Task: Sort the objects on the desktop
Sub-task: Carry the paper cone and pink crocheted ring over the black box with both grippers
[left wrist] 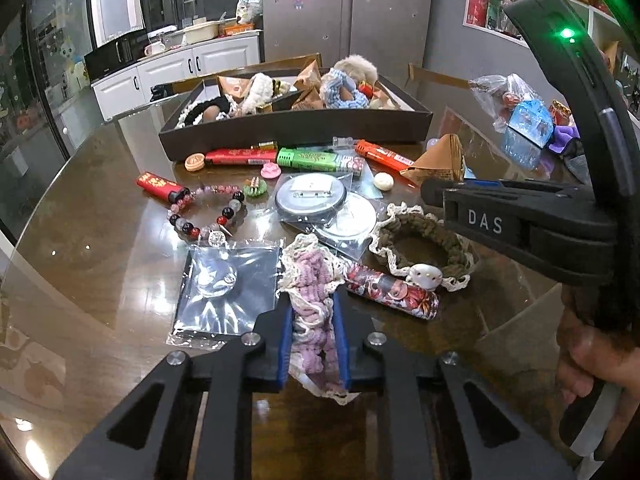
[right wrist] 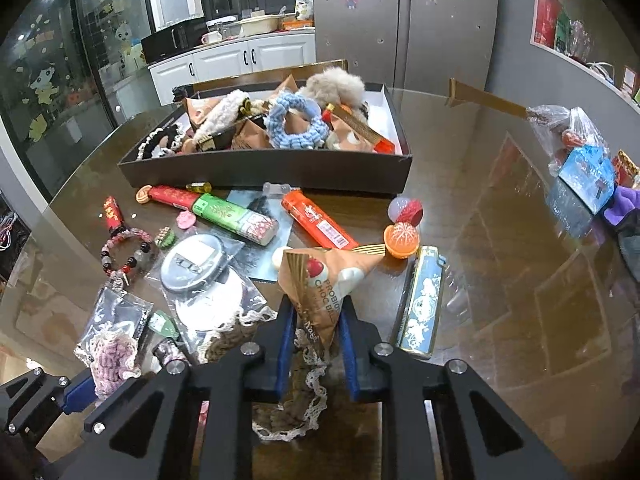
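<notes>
my left gripper (left wrist: 314,330) is clamped on a pink hair tie (left wrist: 310,280) with a lace edge; the tie sits between the two blue pads (left wrist: 285,340) and its far end lies over the table (left wrist: 100,248), just beside a clear plastic bag (left wrist: 226,286) and a flowered lighter (left wrist: 394,292). my right gripper (right wrist: 316,336) is closed on a brown snack packet (right wrist: 326,280), a triangle shape with "choc" printed on it, which stands up between the fingers. under this gripper lies a brown hair tie (right wrist: 296,404) with white lace.

beyond them the table carries many small things: a green lighter (right wrist: 234,218), an orange lighter (right wrist: 318,222), a bead bracelet (left wrist: 208,210), a round badge (left wrist: 311,196) in its wrapper, and a blue lighter (right wrist: 420,304) to the right of the packet. behind all this stands a dark tray (right wrist: 264,170), already holding a blue hair tie (right wrist: 298,124), a fluffy one and more brown packets. far to the right, a plastic bag (right wrist: 576,136) with toys.
</notes>
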Tool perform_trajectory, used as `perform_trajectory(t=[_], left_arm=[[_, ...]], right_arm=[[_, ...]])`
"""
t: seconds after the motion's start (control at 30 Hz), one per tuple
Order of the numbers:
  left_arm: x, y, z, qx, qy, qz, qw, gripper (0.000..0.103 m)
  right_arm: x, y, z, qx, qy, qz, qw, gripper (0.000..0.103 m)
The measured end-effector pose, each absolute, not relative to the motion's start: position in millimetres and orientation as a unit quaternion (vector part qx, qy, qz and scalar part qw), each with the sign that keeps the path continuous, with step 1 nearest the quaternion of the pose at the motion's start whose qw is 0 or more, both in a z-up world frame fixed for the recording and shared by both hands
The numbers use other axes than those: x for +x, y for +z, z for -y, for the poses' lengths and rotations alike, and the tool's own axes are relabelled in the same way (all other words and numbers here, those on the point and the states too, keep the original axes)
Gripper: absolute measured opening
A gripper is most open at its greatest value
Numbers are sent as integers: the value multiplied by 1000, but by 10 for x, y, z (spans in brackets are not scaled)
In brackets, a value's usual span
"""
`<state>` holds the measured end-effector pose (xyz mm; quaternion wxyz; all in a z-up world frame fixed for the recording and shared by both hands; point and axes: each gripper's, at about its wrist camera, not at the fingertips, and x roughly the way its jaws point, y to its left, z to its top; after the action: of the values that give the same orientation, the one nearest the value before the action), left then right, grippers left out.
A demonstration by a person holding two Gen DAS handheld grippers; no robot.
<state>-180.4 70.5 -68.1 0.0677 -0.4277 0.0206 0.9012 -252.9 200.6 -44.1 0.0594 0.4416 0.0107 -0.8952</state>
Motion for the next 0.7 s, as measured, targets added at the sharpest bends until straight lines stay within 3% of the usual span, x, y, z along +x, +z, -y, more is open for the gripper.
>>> perform_trajectory(t=[0.7], left_arm=[[-1646,-306,-642,-406,911,-14,71,15]], right_arm=[[-2315,-36,-1843,409,-909,-31,69,21]])
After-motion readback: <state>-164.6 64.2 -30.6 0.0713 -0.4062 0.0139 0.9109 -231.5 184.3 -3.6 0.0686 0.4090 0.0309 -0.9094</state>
